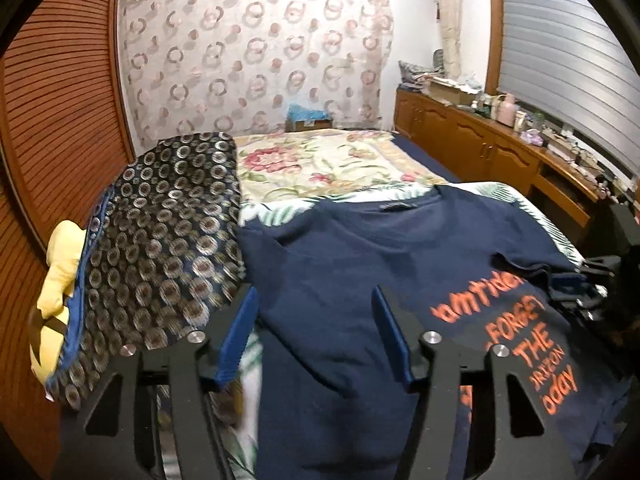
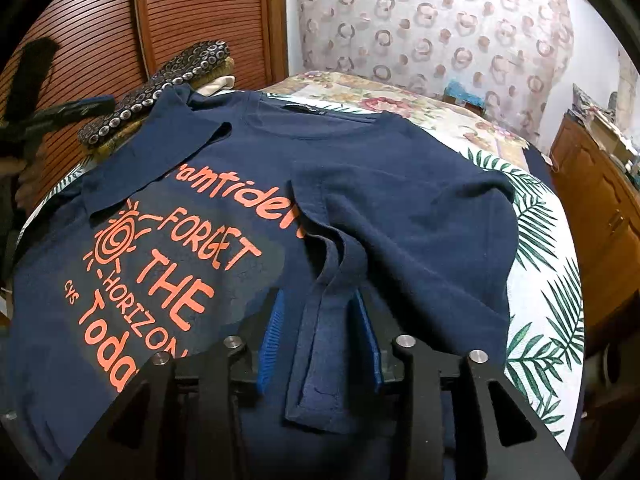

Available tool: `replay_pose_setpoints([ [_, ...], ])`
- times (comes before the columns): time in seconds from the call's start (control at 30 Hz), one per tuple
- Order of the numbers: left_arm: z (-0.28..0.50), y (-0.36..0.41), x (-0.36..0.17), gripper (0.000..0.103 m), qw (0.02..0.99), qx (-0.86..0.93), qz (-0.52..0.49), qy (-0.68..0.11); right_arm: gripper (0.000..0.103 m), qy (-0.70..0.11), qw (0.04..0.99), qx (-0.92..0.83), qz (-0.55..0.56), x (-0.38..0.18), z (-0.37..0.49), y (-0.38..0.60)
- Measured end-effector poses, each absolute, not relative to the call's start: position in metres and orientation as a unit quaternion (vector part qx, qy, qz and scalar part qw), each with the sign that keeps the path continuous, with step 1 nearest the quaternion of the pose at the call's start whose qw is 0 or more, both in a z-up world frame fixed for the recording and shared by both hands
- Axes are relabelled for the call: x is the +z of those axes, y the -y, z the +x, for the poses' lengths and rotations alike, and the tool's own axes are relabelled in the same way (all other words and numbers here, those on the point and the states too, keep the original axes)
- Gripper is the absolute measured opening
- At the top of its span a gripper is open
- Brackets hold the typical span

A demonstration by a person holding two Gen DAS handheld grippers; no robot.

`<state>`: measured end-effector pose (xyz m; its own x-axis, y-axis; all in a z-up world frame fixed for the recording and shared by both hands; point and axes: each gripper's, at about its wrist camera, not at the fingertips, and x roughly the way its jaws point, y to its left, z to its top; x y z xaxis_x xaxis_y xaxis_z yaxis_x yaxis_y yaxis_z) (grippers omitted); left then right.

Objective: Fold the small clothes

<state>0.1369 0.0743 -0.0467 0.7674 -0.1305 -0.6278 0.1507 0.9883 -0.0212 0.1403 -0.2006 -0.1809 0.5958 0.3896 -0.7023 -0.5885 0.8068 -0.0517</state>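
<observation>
A navy T-shirt with orange lettering lies face up on the bed; it also shows in the right wrist view. Its right side is folded over onto the print. My left gripper is open and empty, hovering over the shirt's left part. My right gripper is shut on the shirt's right sleeve, which drapes between its blue pads over the folded side. The left sleeve lies folded in over the chest.
A dark circle-patterned cloth pile with a yellow item lies left of the shirt. The bed has a leaf-print sheet and a floral cover. A louvred wooden door stands left; a cluttered wooden cabinet stands right.
</observation>
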Motion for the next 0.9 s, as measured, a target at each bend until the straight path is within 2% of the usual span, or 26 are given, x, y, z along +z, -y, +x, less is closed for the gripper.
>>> replay_pose_setpoints([
  [0.17,0.170,-0.084,-0.047,0.051,0.933,-0.058,0.030,-0.353,0.050,-0.353,0.880,0.281,-0.150,-0.182,0.139,0.198],
  [0.4,0.210,-0.087,-0.062,0.043,0.917,-0.035,0.066,-0.393,0.053,-0.353,0.879,0.282,-0.150,-0.182,0.139,0.198],
  [0.73,0.232,-0.080,-0.080,0.043,0.900,-0.013,0.113,-0.420,0.054,-0.353,0.879,0.283,-0.151,-0.183,0.138,0.199],
  [0.77,0.232,-0.079,-0.081,0.039,0.900,-0.013,0.116,-0.420,0.054,-0.353,0.879,0.283,-0.151,-0.183,0.138,0.199],
  [0.8,0.232,-0.078,-0.081,0.023,0.900,-0.012,0.121,-0.418,0.054,-0.353,0.879,0.283,-0.151,-0.183,0.139,0.199],
  [0.83,0.232,-0.078,-0.081,0.015,0.900,-0.009,0.124,-0.418,0.054,-0.353,0.879,0.283,-0.151,-0.183,0.138,0.199],
  [0.87,0.231,-0.079,-0.080,0.009,0.899,-0.011,0.123,-0.419,0.054,-0.353,0.879,0.283,-0.151,-0.183,0.139,0.199],
  [0.9,0.229,-0.081,-0.077,0.007,0.901,-0.015,0.117,-0.417,0.054,-0.353,0.879,0.283,-0.151,-0.183,0.138,0.199],
])
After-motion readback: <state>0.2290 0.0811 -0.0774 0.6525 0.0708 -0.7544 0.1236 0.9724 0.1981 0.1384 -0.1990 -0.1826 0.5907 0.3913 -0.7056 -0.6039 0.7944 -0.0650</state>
